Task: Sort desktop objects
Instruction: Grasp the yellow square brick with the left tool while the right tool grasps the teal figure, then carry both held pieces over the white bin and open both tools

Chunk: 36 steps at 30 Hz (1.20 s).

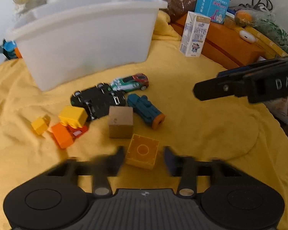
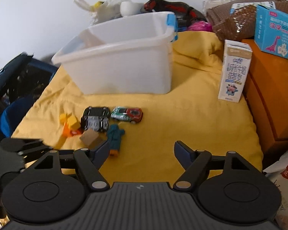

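Observation:
Toys lie on a yellow cloth in front of a white plastic bin (image 1: 90,44) (image 2: 124,65). My left gripper (image 1: 144,159) is open, its fingers on either side of a yellow hollow brick (image 1: 142,154), not touching it. Beyond are a brown wooden cube (image 1: 121,122) (image 2: 91,138), a teal toy with orange tip (image 1: 146,111) (image 2: 115,138), a black car (image 1: 98,100) (image 2: 96,117), a green-red car (image 1: 130,82) (image 2: 127,114) and yellow and orange bricks (image 1: 67,122) (image 2: 70,124). My right gripper (image 2: 142,153) is open and empty over bare cloth; it also shows in the left wrist view (image 1: 196,91).
A milk carton (image 1: 194,34) (image 2: 235,71) stands right of the bin. An orange box (image 1: 228,44) (image 2: 274,95) with a blue carton (image 2: 274,30) on it borders the right side. A dark basket (image 2: 19,84) sits at the left. Bags are piled behind the bin.

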### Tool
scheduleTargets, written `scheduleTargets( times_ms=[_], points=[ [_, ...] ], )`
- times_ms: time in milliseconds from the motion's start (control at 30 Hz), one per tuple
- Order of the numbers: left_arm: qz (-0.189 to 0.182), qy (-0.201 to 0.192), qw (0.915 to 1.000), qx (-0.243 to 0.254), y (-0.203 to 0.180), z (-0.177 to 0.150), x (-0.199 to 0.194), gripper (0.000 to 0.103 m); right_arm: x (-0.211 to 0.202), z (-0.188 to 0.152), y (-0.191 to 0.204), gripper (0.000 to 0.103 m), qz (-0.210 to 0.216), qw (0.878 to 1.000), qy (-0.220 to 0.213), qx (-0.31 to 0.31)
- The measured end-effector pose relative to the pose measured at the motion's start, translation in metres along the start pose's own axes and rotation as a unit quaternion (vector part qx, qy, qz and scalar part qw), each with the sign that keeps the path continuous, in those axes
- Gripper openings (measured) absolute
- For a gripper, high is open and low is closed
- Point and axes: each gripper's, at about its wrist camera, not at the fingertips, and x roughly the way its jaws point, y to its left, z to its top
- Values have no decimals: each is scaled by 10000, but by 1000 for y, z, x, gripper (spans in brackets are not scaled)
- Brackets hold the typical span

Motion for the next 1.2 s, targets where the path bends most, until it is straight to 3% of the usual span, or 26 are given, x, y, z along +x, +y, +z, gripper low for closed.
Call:
scheduleTargets(
  times_ms=[167, 400, 467, 500, 533, 800, 1000, 1200],
  points=[
    [42, -200, 9996, -210, 14, -10, -25, 37, 17, -1, 13, 72, 74, 9991, 151, -385],
    [356, -422, 9940, -945, 53, -21, -70, 37, 63, 2, 43, 66, 195, 9965, 363, -722],
    [423, -456, 9932, -988, 61, -21, -80, 37, 79, 2, 50, 55, 124, 9952, 479, -844],
    [464, -484, 9925, -1020, 64, -21, -82, 37, 84, 1, 52, 36, 87, 9945, 535, -893],
    [494, -517, 9917, -1072, 66, -19, -84, 37, 86, 1, 54, 29, 1, 9943, 522, -935],
    [412, -902, 9876, -1219, 81, 14, -101, 37, 40, 16, 36, 29, 213, 9978, 206, -597],
    [492, -1074, 9865, -1133, 90, 57, -110, 37, -19, 61, 23, 29, 353, 9974, -472, -409],
    [585, -1174, 9865, -981, 101, 108, -113, 37, -40, 102, 13, 29, 508, 9955, -800, -8]
  ],
)
